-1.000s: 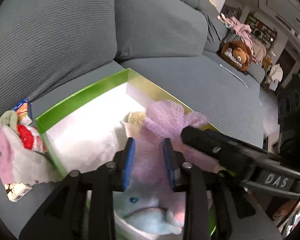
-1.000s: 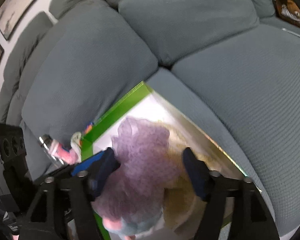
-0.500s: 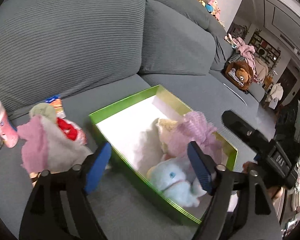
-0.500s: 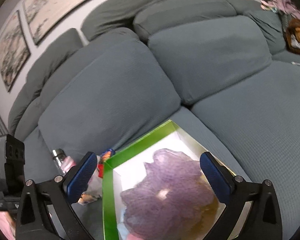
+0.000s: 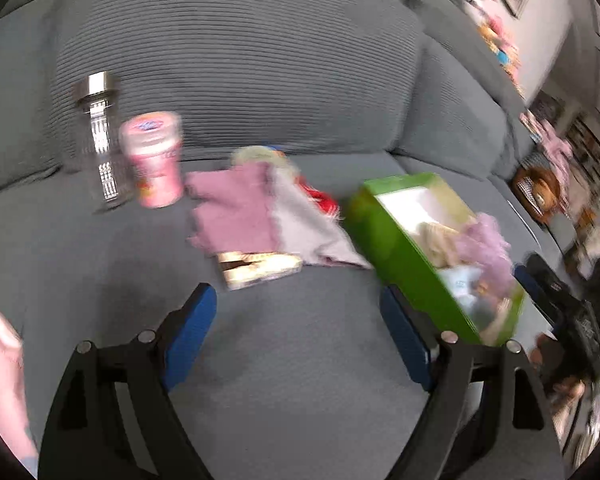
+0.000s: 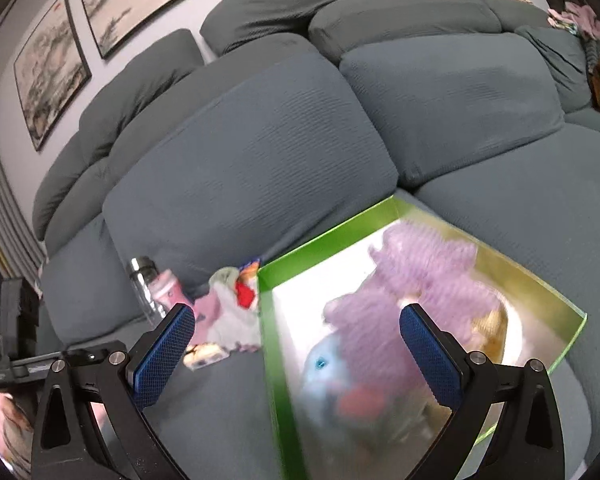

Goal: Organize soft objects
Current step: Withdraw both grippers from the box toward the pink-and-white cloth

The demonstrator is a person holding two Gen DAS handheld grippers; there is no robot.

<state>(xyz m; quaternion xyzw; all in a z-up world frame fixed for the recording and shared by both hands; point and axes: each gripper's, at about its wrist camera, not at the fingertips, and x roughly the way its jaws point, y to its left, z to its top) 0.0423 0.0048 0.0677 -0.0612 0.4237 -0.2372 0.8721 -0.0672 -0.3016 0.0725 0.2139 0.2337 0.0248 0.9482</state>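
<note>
Left gripper (image 5: 298,330): I see its two black arms rising from the lower edge of its own view, blue pads (image 5: 190,336) facing each other across a wide gap; the jaws have just been opening and nothing lies between them; the tips angle downward. Right gripper (image 6: 296,344): arms likewise enter from below, the textured blue pads (image 6: 162,350) splayed at full spread; its jaws have also just been opening, with nothing pressed between the pads; I read it as tilted more gently downward. Beyond its left pad, at that view's left edge, the left gripper's black body shows side-on.
</note>
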